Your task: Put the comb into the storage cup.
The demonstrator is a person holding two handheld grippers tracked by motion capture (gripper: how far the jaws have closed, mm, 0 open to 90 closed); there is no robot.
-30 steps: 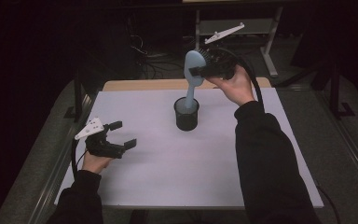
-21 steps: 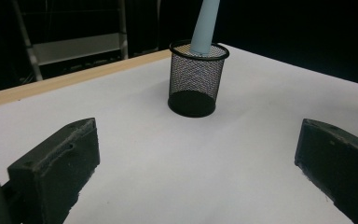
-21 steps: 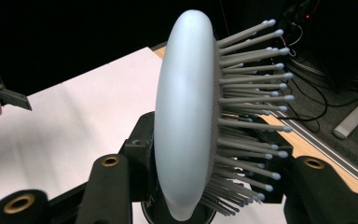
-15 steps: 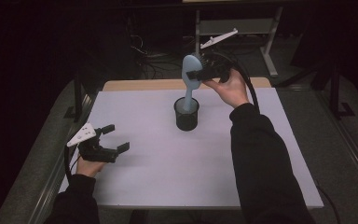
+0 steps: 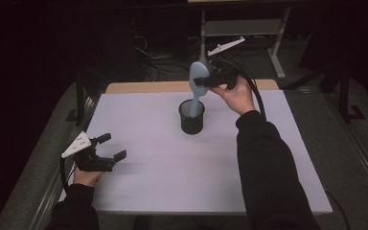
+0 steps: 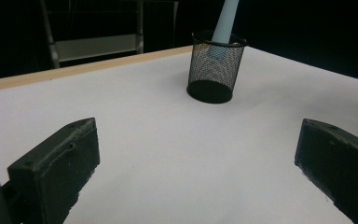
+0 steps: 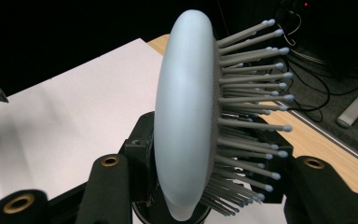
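- The brush (image 5: 198, 79) is pale blue, and it stands almost upright with its handle down inside the cup (image 5: 191, 116); its head is above the rim and leans a little.
- In the right gripper view the brush (image 7: 186, 135) shows its smooth back to the left and its grey bristles to the right.
- The right gripper (image 5: 210, 79) is closed on the head of the brush, with one jaw at the back and one at the bristle side.
- The cup is black wire mesh and it stands upright on the white table (image 5: 163, 158), near the far edge; in the left gripper view the handle is visible through the mesh of the cup (image 6: 216, 70).
- The left gripper (image 5: 112, 147) is low over the near left corner of the table, well apart from the cup, and its jaws are wide with nothing between them.
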